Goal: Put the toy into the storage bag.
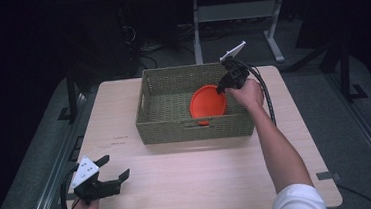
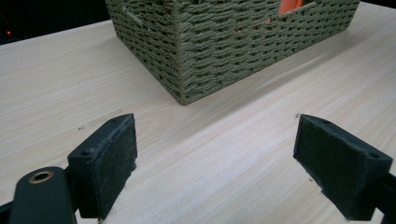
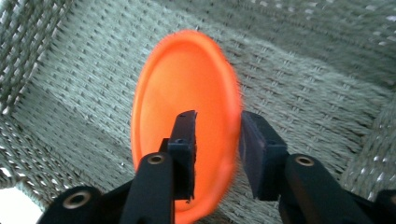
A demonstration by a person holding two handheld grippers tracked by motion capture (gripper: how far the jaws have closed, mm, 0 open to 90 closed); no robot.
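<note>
- I find no readable text, label, brand or number anywhere in my views.
- The table [image 1: 200, 183] carries faint dark marks near its left side, too small for me to read.
- The grey plate on my left gripper [image 1: 115, 176] shows small dark dots, not characters.

A pale wood-grain surface [image 1: 204, 178] is standing on a grey floor [image 1: 368, 100] in a dim room, with a white-legged table frame [image 1: 236, 15] and dark cables [image 1: 144, 52] lying behind it.
</note>
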